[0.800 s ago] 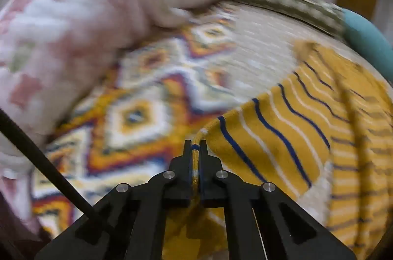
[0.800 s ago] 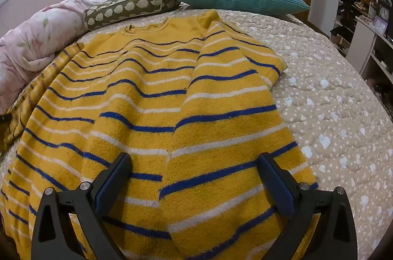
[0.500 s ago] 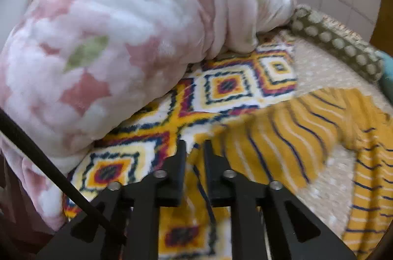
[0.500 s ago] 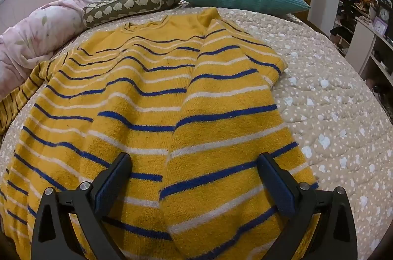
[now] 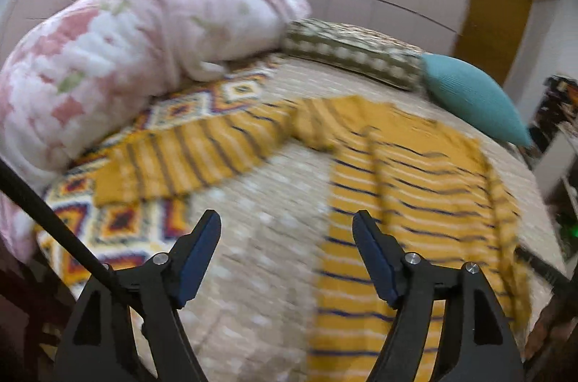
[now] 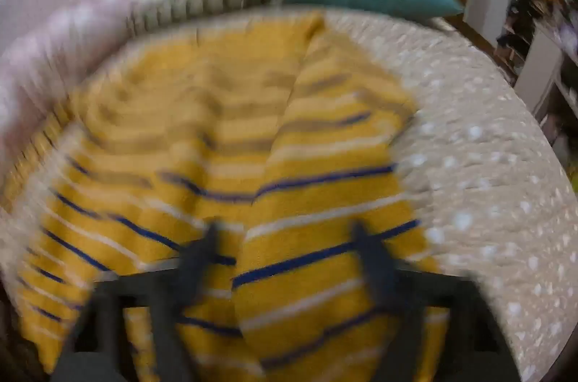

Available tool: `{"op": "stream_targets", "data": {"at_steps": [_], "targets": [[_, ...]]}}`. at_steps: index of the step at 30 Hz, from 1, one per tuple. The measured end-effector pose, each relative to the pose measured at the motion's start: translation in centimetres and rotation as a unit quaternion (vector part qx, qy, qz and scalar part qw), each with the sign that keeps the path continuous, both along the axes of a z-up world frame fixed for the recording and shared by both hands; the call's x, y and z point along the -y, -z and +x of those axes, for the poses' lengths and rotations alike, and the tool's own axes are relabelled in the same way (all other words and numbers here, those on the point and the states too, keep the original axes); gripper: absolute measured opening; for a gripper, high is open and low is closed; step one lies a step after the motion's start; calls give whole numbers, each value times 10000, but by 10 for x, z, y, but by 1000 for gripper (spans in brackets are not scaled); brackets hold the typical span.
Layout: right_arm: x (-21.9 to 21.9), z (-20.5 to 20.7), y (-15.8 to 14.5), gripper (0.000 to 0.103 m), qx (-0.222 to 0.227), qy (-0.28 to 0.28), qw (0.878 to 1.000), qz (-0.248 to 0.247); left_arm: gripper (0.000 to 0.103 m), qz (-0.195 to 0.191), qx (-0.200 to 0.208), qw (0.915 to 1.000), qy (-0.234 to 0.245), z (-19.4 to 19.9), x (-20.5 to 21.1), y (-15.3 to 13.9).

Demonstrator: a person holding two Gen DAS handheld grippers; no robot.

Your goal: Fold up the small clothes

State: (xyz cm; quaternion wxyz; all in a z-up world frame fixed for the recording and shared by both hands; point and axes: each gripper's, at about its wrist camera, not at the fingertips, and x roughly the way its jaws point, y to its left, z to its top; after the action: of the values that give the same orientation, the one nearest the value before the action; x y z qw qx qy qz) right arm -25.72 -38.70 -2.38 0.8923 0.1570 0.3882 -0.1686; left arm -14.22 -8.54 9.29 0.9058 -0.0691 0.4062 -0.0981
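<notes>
A yellow sweater (image 5: 415,187) with blue and white stripes lies flat on the bed. Its left sleeve (image 5: 188,158) stretches out sideways onto a patterned blanket. My left gripper (image 5: 286,216) hovers open above bare bedspread, between that sleeve and the sweater's body, holding nothing. In the blurred right wrist view, the sweater (image 6: 253,129) fills the middle, with its right sleeve (image 6: 343,147) folded over the body. My right gripper (image 6: 285,230) sits low over the sweater's lower part. Its jaws stand apart, narrower than before, with fabric under and between them; no pinch shows.
A pink floral duvet (image 5: 108,57) is bunched at the left on a diamond-patterned blanket (image 5: 119,223). An olive pillow (image 5: 346,50) and a teal pillow (image 5: 469,100) lie at the head. The beige dotted bedspread (image 6: 487,165) is bare on the right. Shelves (image 6: 534,21) stand beyond the bed.
My left gripper let go of the sleeve cuff, opened wide and pulled back and up; the sleeve now lies spread out. My right gripper's jaws narrowed and it moved, blurring its view.
</notes>
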Motion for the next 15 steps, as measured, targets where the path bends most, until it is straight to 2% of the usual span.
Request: {"op": "stream_targets", "data": {"at_steps": [2, 3, 5, 7, 11, 13, 15], "targets": [[21, -31, -23, 51, 537, 191, 9979, 313, 82, 75, 34, 9997, 226, -15, 18, 7], [33, -49, -32, 51, 571, 431, 9972, 201, 82, 111, 50, 9994, 337, -24, 27, 13], [48, -65, -36, 52, 407, 609, 9973, 73, 82, 172, -107, 9980, 594, -27, 37, 22], [54, -80, -32, 53, 244, 560, 9981, 50, 82, 320, -119, 9960, 827, -37, 45, 40], [46, -90, -10, 53, 47, 236, 9993, 272, 82, 452, -294, 9943, 923, -46, 57, 53], [43, -89, 4, 53, -111, 289, 9994, 175, 82, 490, -323, 9941, 907, -48, 56, 54], [44, -90, 15, 53, -226, 375, 9987, 279, 82, 488, -339, 9946, 849, -47, 52, 53]]}}
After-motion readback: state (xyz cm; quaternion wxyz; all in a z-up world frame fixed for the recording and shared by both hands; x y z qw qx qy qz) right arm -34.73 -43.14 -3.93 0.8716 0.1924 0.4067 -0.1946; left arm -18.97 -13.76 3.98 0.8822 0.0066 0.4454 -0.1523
